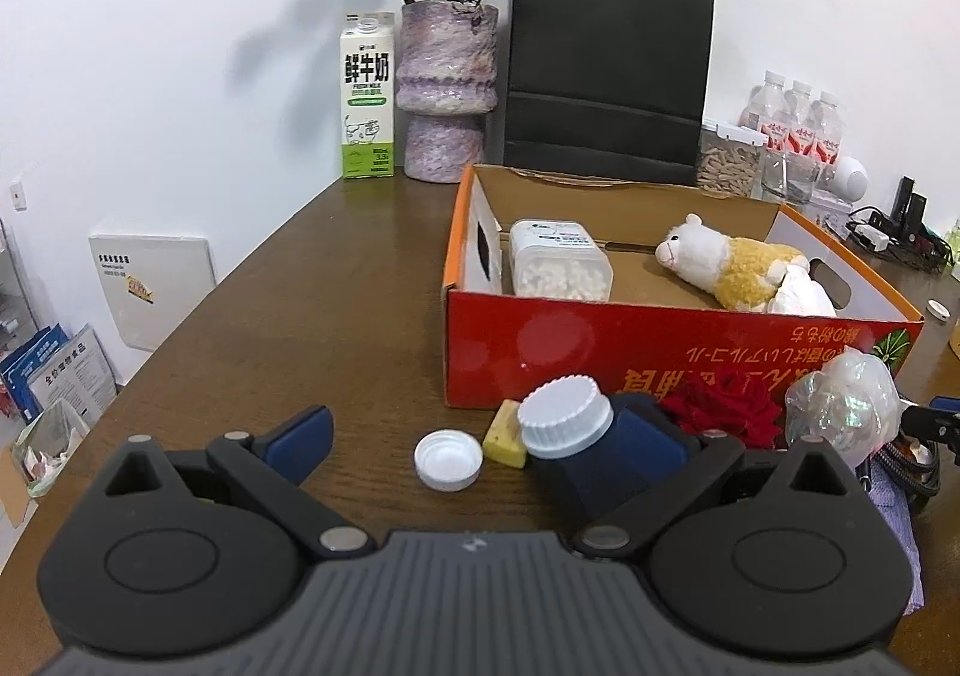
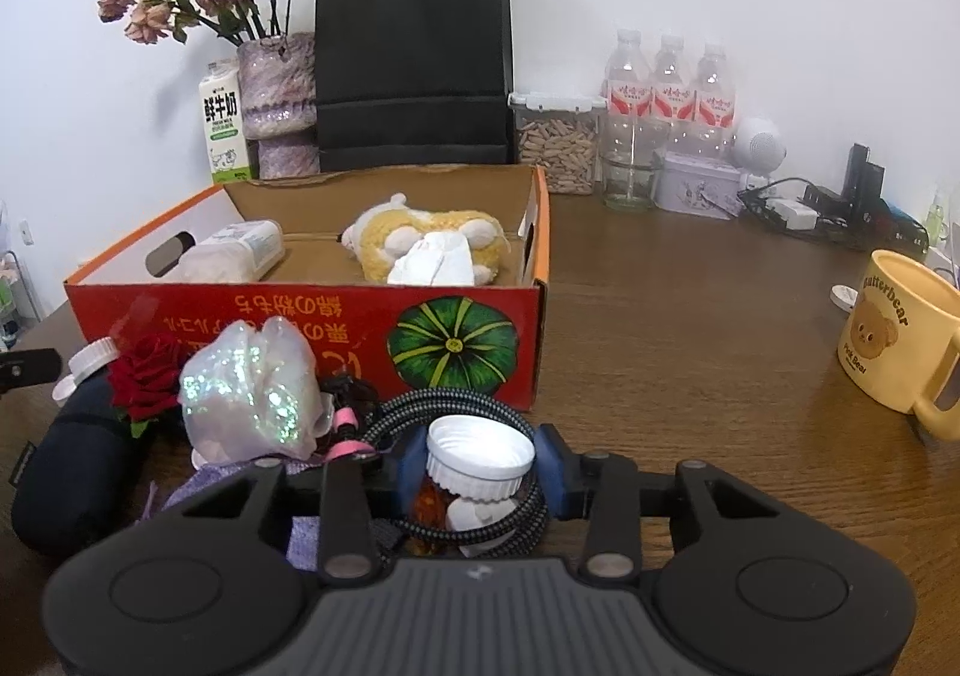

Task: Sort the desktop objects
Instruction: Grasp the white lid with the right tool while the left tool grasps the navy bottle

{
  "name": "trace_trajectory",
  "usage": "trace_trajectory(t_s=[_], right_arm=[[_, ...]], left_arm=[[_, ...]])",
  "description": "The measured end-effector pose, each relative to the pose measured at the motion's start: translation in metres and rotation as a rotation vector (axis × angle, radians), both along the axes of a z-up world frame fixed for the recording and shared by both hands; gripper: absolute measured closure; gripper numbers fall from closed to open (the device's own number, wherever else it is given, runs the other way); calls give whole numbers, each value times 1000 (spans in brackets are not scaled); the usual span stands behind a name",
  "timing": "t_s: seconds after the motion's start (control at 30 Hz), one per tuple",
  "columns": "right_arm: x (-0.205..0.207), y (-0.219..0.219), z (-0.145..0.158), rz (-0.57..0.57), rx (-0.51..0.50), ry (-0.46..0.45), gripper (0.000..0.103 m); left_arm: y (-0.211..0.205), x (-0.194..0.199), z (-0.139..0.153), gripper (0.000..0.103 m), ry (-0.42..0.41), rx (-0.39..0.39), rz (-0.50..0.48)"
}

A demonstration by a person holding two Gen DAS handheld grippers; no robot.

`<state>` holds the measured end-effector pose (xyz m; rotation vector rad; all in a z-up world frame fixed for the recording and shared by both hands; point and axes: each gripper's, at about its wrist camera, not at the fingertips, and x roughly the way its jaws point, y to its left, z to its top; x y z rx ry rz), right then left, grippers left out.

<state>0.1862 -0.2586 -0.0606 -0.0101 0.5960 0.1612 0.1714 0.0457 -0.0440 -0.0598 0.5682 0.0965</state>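
Observation:
My right gripper is shut on a small white-capped jar with amber contents, one blue pad on each side of its cap, inside a coil of braided cable. My left gripper stands open and wide above the table. Between its fingers lie a loose white cap, a yellow cheese-shaped piece and a dark blue bottle with a white lid, which lies against the right finger. Behind them stands the red cardboard box, holding a plush alpaca and a clear container.
A red rose, an iridescent plastic bag and purple cloth crowd the box's front. A milk carton, a vase and a black paper bag line the wall. Water bottles and a yellow mug stand on the right.

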Motion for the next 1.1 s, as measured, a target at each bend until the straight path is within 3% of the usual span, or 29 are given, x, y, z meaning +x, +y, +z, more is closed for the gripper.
trace_trajectory(t_s=[0.47,0.57,0.73,1.0,1.1], right_arm=[[1,-5,6,-19,4,-25,65],[0,-5,6,-18,4,-26,65],[0,-5,5,-16,5,-25,65],[-1,-3,4,-14,4,-25,65],[-2,-2,5,-14,4,-25,65]], left_arm=[[-8,32,-4,3,58,-46,-19],[-6,35,-8,13,69,-67,-16],[-7,36,-10,39,75,-98,-41],[-8,38,-12,61,77,-147,-83],[-6,37,-13,62,71,-165,-87]])
